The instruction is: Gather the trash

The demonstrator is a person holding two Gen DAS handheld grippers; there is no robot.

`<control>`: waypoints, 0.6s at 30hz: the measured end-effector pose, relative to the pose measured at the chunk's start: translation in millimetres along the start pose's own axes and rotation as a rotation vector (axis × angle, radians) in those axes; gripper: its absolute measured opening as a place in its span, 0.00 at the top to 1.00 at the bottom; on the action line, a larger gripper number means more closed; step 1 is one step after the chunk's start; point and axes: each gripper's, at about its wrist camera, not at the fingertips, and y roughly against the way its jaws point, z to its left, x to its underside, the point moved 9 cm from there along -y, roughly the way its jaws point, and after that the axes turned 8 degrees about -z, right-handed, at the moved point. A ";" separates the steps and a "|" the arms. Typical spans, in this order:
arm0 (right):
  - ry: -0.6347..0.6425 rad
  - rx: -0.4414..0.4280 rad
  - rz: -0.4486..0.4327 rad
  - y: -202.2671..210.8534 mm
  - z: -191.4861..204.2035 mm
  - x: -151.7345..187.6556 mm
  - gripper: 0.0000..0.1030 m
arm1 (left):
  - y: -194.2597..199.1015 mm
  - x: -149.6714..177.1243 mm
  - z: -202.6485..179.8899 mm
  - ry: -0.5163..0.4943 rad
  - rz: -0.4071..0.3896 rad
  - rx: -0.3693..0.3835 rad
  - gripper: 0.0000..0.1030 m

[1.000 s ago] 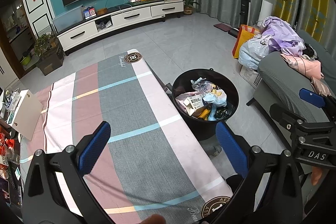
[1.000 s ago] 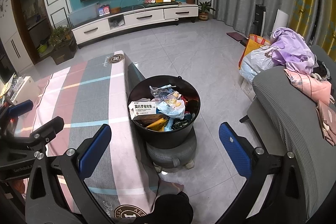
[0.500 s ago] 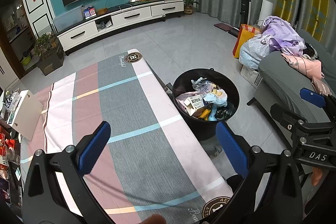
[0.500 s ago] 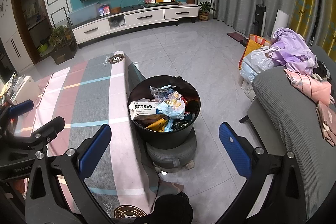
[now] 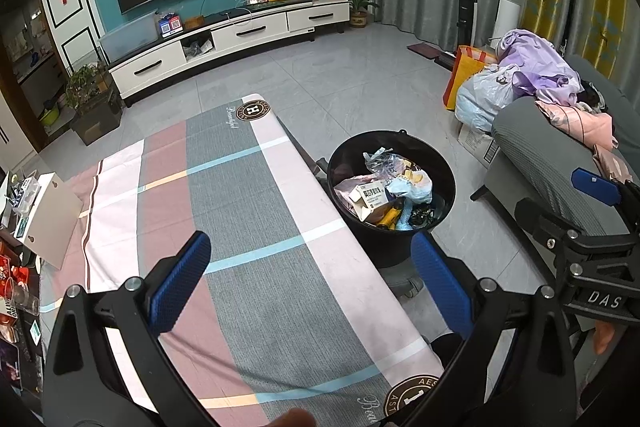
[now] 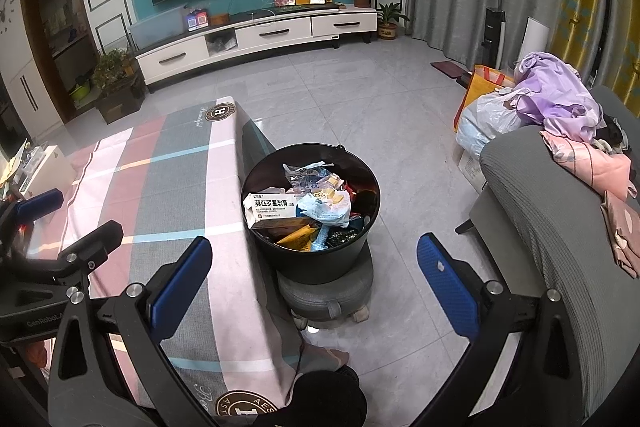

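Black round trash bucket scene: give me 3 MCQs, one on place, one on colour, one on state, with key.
1. Where does the black round trash bucket stand?
A. on the striped tablecloth
B. on a grey round wheeled stool
C. on the grey sofa

2. What colour are the pads of the right gripper?
A. blue
B. red
C. white

3. How is the left gripper?
A. shut on a box
B. shut on nothing
C. open and holding nothing

Key: 1 B, the grey round wheeled stool sits under the bucket, beside the striped tablecloth. 2 A, both pads show blue. 3 C, its jaws stand wide apart with nothing between.
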 end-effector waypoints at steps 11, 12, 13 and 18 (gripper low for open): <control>-0.004 0.000 0.003 -0.2 -1.6 0.8 0.03 | 0.8 -0.9 -3.2 -0.003 -0.010 0.002 0.03; -0.004 0.000 0.004 -0.2 -1.6 1.1 0.03 | 1.7 -0.4 -4.0 -0.005 -0.012 0.001 0.03; -0.004 0.000 0.003 -0.1 -1.7 0.8 0.03 | 2.1 -0.3 -4.2 -0.007 -0.015 0.000 0.03; -0.005 0.000 0.002 -0.1 -1.8 0.6 0.03 | 2.7 -1.8 -5.3 -0.009 -0.018 0.003 0.03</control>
